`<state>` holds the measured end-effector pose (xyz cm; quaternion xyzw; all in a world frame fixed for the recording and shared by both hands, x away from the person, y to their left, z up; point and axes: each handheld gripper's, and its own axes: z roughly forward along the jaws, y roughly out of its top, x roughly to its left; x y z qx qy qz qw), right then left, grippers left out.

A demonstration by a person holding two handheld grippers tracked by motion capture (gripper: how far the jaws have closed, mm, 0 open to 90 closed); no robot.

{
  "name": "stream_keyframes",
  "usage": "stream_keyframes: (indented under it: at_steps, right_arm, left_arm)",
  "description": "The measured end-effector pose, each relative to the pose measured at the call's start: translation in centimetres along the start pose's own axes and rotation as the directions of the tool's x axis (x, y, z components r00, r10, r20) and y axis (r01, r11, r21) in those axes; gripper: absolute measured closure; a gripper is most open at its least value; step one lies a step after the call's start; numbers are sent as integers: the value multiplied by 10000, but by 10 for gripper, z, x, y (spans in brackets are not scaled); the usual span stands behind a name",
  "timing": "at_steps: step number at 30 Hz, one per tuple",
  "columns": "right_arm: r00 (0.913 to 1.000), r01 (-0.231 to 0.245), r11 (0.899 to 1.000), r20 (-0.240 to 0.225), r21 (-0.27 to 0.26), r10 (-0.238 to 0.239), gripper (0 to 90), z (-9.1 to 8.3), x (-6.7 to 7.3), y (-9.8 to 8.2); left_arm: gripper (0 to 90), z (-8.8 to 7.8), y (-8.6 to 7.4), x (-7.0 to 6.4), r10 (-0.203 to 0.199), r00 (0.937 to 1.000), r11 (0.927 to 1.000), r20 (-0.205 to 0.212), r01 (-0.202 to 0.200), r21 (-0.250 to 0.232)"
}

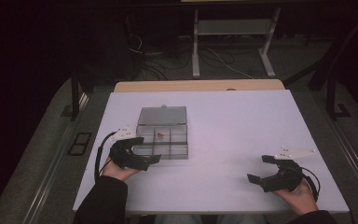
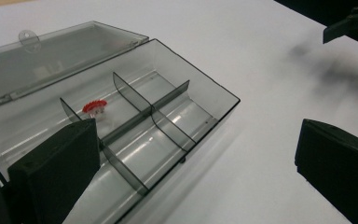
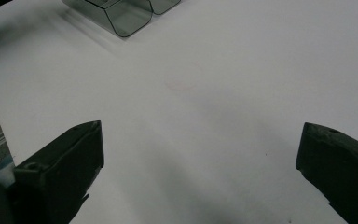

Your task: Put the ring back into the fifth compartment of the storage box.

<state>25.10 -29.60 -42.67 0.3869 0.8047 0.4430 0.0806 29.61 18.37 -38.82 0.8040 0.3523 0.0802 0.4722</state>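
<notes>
A clear smoky plastic compartment box (image 1: 179,154) lies left of centre on the white table (image 1: 242,126), its lid (image 1: 162,115) folded back flat. A small red piece (image 1: 160,134) rests in a middle back compartment. My left gripper (image 1: 148,149) sits at the box's near-left corner, open, with nothing between the jaws. In the left gripper view the box (image 2: 200,84) and the red piece (image 2: 94,107) lie just ahead of the left gripper (image 2: 196,177). My right gripper (image 1: 258,168) rests open at the near right, over bare table, also empty (image 3: 200,172).
The table's wooden back edge (image 1: 200,85) faces a dark floor with cables and a desk frame (image 1: 196,46). A corner of the box (image 3: 121,14) shows at the top of the right gripper view. The other gripper (image 2: 354,28) shows far off in the left gripper view.
</notes>
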Motion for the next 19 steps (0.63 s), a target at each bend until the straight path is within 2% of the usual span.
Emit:
stream_keyframes:
  at_steps: [13,19]
  right_arm:
    - [10000,-5,10000,-9,-14,5,2,0,0,0]
    - [10000,20,10000,-17,-35,-20,2,0,0,0]
  left_arm:
    - [0,1,-28,-14,-151,9997,9992,190,158,-359]
    - [0,5,-36,-20,-117,9991,9996,402,127,-249]
